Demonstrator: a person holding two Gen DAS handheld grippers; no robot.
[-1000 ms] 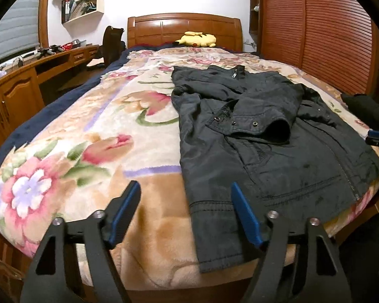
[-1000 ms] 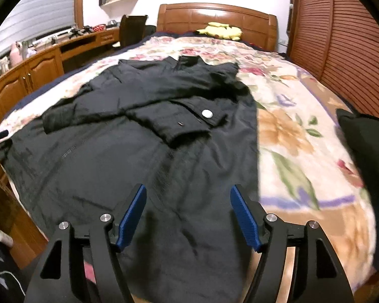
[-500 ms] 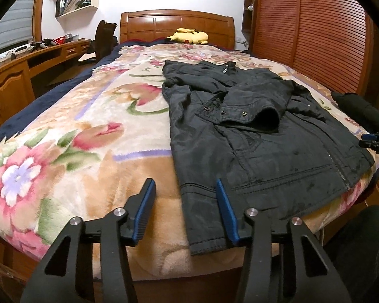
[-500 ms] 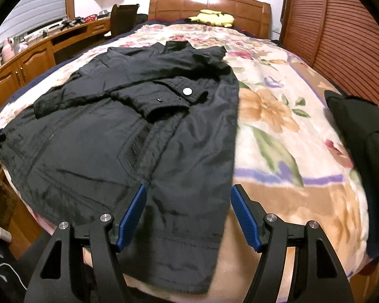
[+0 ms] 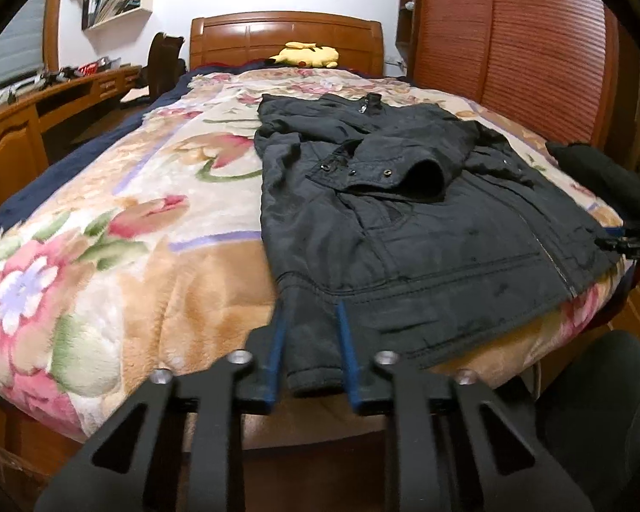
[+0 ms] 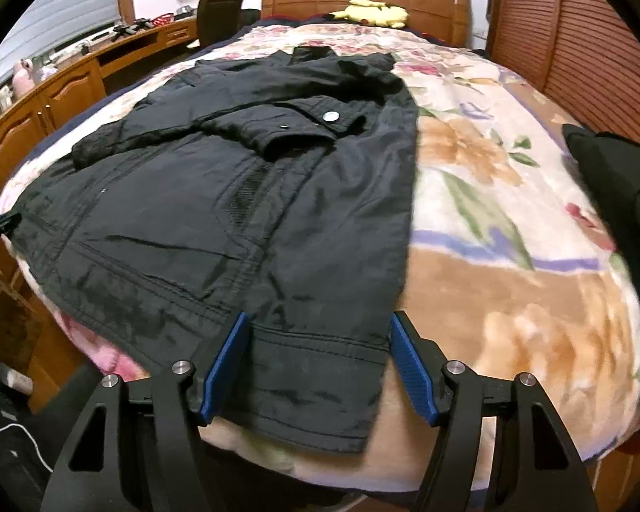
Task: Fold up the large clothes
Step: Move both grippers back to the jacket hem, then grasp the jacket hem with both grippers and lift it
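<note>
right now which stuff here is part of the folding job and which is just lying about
Part of the job:
black jacket, sleeves folded across its front
left gripper, narrowed around the hem corner
right gripper, open, straddling the other hem corner

Just lying about:
yellow plush toy by the headboard
dark bundle at the bed's edge
desk clutter
floral blanket underneath

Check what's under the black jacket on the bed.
The black jacket lies on the floral blanket, with its hem draped over the bed's foot edge. Blanket shows all around it; anything beneath the fabric itself is covered and cannot be seen.
</note>
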